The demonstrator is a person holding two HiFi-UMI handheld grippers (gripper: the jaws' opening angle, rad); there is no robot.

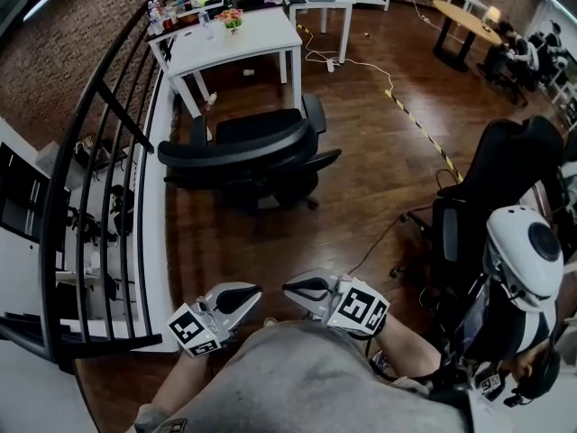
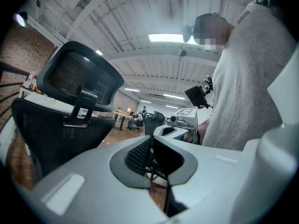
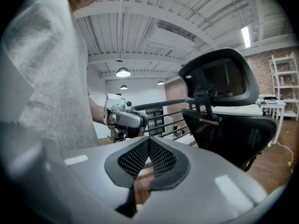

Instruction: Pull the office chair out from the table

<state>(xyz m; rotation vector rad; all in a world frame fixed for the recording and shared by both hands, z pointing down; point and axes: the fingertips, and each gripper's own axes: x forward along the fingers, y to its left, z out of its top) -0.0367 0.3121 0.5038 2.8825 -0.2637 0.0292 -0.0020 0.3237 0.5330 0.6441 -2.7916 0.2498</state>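
Note:
The black office chair [image 1: 252, 152] stands on the wood floor a short way in front of the white table [image 1: 236, 41], its back towards me. Both grippers are held close to my torso at the bottom of the head view, tips facing each other, well short of the chair. My left gripper [image 1: 255, 290] is shut with nothing in it, and so is my right gripper [image 1: 290, 287]. In the left gripper view the closed left gripper [image 2: 150, 146] has the chair [image 2: 56, 125] to its left. In the right gripper view the closed right gripper [image 3: 148, 146] has the chair [image 3: 231, 125] to its right.
A black railing [image 1: 99, 197] runs along the left beside a drop. A second dark chair [image 1: 505, 188] and a white rounded device [image 1: 523, 251] stand at the right. A cable [image 1: 361, 66] and striped tape [image 1: 419, 124] lie on the floor. More tables stand at the back.

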